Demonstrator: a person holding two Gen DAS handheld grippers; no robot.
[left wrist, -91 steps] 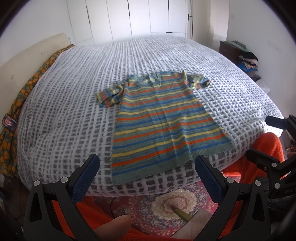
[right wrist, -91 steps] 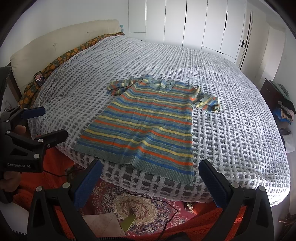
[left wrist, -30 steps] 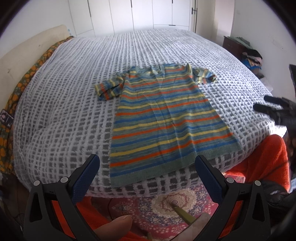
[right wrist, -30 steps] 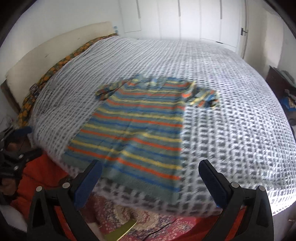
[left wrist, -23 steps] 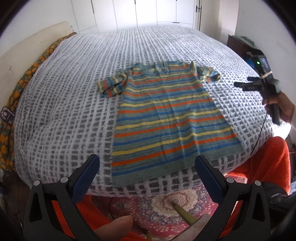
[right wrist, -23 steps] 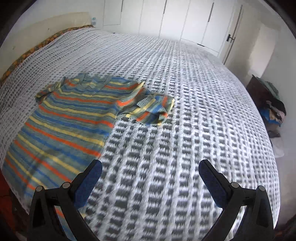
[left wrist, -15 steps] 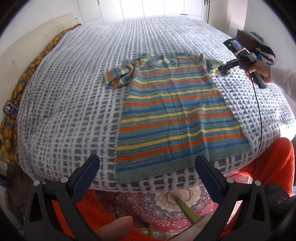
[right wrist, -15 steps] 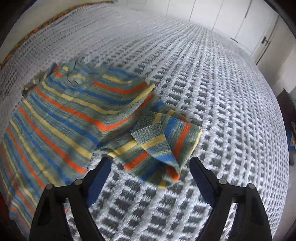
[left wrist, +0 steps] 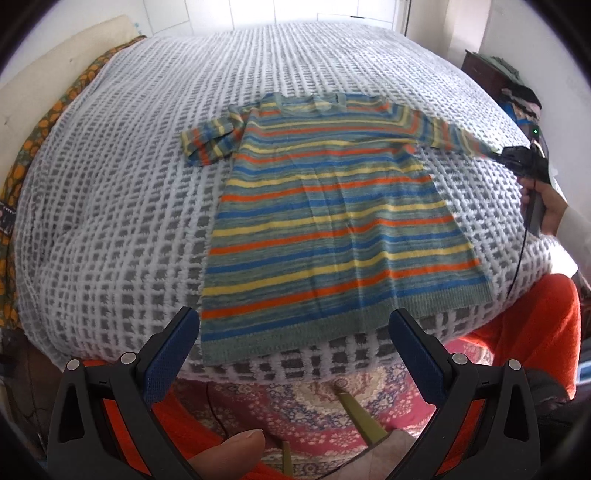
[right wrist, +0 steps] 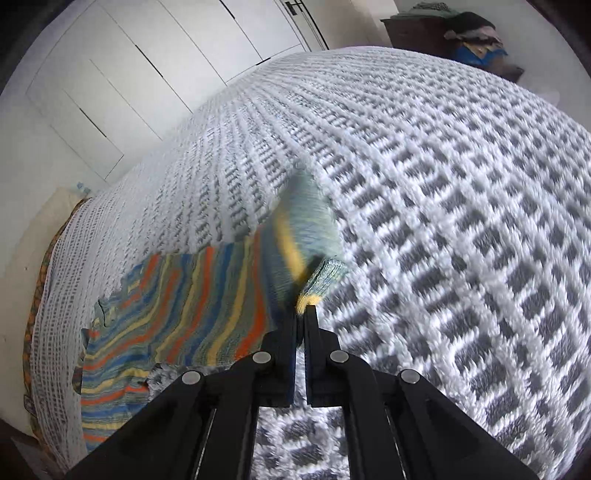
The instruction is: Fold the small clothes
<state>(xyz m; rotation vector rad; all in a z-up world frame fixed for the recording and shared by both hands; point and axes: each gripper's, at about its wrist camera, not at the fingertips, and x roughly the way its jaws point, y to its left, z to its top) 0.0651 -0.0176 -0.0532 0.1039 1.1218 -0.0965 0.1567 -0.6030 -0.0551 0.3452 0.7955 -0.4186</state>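
Note:
A small knit sweater [left wrist: 332, 221] with orange, yellow, blue and green stripes lies flat on the bed, hem toward me. Its left sleeve [left wrist: 208, 142] is bunched up. Its right sleeve [left wrist: 454, 134] is stretched out to the right. My right gripper [right wrist: 303, 312] is shut on the cuff of that sleeve [right wrist: 314, 273]; it also shows in the left wrist view [left wrist: 517, 158] at the bed's right side. My left gripper [left wrist: 293, 336] is open and empty, held just in front of the hem near the bed's front edge.
The bed has a white and grey woven bedspread [left wrist: 110, 206]. An orange blanket [left wrist: 532, 325] and a patterned rug [left wrist: 317, 398] lie below the front edge. A patterned cloth [left wrist: 37, 140] runs along the headboard at left. White wardrobes [right wrist: 147, 62] and a dark dresser [right wrist: 424, 33] stand behind.
My right gripper went to the folded right sleeve, shut on its cuff and pulled it out straight to the right. My left gripper stayed open near the hem and moved slightly closer.

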